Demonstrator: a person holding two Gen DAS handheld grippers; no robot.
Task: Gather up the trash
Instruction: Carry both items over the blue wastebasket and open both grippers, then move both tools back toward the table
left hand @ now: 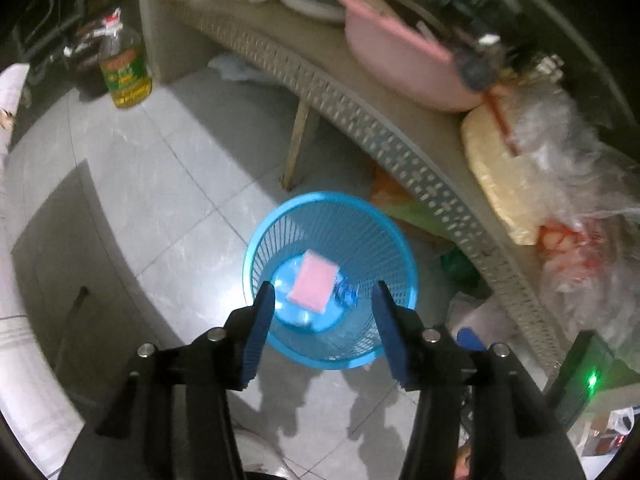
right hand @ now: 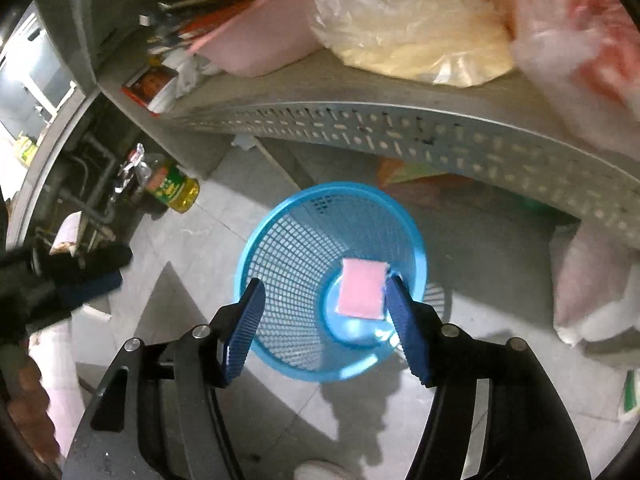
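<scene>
Blue mesh plastic makes up the waste basket (left hand: 332, 280) standing on the grey tiled floor (left hand: 160, 208), just in front of the perforated grey shelf (left hand: 400, 152). Your left claw (left hand: 323, 300) hangs above the basket with its blue pads spread wide and nothing between them. Your right claw (right hand: 324, 296) hangs over the same basket (right hand: 296, 264), its pads also wide apart and empty. A pink packet (left hand: 314, 282) lies flat at the bottom of the basket, beside a small clear blue wrapper (left hand: 346, 294); in the right wrist view the packet (right hand: 362, 288) sits at about 3 o'clock of the basket's base, close by the right pad. At 10 o'clock from the basket an oil bottle (left hand: 126, 68) stands on the floor. Up on the shelf a pink basin (left hand: 392, 64) sits near plastic bags (left hand: 560, 152).
</scene>
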